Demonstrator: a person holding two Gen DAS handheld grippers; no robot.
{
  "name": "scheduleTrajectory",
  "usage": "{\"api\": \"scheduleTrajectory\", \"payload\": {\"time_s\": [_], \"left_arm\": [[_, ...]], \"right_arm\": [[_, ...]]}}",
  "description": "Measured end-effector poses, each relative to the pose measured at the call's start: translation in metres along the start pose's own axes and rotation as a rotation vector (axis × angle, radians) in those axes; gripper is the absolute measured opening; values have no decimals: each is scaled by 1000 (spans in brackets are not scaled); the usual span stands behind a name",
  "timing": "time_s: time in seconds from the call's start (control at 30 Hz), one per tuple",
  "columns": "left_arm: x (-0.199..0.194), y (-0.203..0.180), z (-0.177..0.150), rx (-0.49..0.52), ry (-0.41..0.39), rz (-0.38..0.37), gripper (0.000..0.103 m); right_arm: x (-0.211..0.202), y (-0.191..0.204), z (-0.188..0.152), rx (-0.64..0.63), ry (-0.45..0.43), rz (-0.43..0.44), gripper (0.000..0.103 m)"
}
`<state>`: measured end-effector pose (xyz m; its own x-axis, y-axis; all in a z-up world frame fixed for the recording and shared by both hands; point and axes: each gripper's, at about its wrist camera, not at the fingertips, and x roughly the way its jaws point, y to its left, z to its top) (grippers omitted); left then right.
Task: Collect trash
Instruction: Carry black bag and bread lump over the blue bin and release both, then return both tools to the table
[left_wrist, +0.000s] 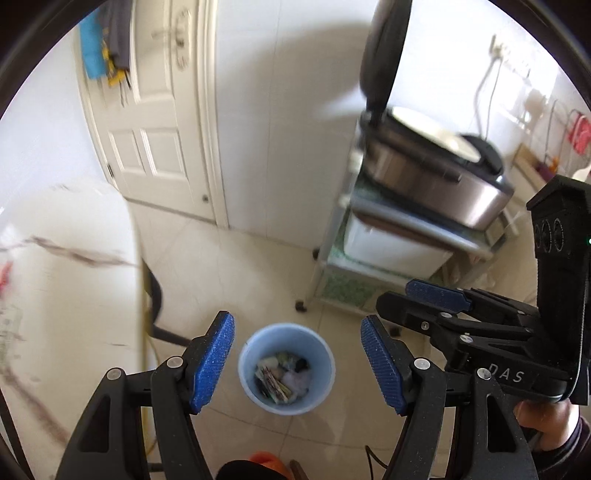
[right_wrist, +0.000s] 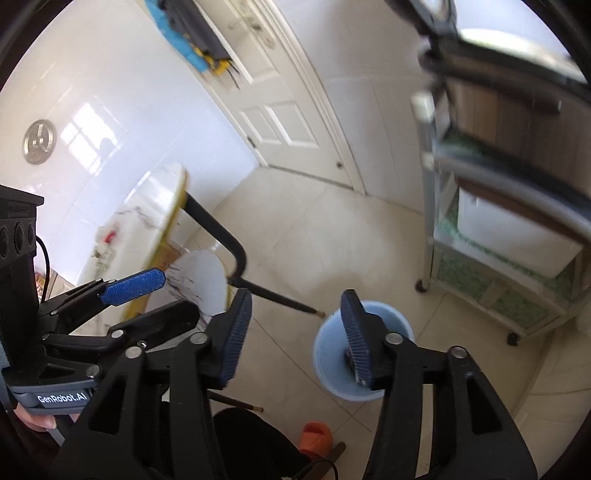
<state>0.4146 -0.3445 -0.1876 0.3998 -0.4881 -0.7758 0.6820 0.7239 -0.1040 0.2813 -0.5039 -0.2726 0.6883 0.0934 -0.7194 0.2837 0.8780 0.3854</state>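
the blue waste bin (left_wrist: 287, 369) stands on the pale tiled floor (left_wrist: 258, 266), low in the middle of the left wrist view and low right of centre in the right wrist view, where one finger hides part of it. inside it lie crumpled wrappers and tissue (left_wrist: 282, 376), a loose heap at the bottom, so by my reading the drop into the bin is the step in hand or only just done. the left gripper (left_wrist: 297, 363) hangs right above the bin with its blue-padded fingers (left_wrist: 212, 362) spread wide, the bin's mouth framed between them and nothing held there. the right gripper (right_wrist: 295, 341) is just beside it, its fingers also spread, nothing visible between the pads; it shows too at the right edge of the left wrist view, gripped by a person's hand (left_wrist: 546, 424). outward from the bin, a marble-patterned round worktop (left_wrist: 70, 266) fills the left of the left wrist view, blurred, with a small red scrap (right_wrist: 110, 235) on it whose nature i cannot make out. a metal shelf cart (left_wrist: 388, 266) carrying an open rice cooker (left_wrist: 436, 166) stands upper right, a white door (left_wrist: 147, 122) behind. the next move, i judge, calls for swinging back toward the worktop to look for remaining litter, fingers kept spread until a piece sits squarely between the pads.
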Motion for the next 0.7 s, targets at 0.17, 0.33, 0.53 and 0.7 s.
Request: {"api": "scheduleTrajectory", "payload": {"time_s": [0.17,0.33,0.53,0.7], "left_arm": [[-69,14,-17,-16,-121,84,67],[-136,47,-48,-81,-221,184,67],[-196,86,-91,-157,-296,267,67],[-238,121,-127,-208,-319,330,67]], "right_arm": [[-35,51,6,-93,-66,20,58],[-55,115,3,-195,-116,42,70],[-56,197,-10,-306,-121,76,72],[-42,261,-25,-373,-109,92,77]]}}
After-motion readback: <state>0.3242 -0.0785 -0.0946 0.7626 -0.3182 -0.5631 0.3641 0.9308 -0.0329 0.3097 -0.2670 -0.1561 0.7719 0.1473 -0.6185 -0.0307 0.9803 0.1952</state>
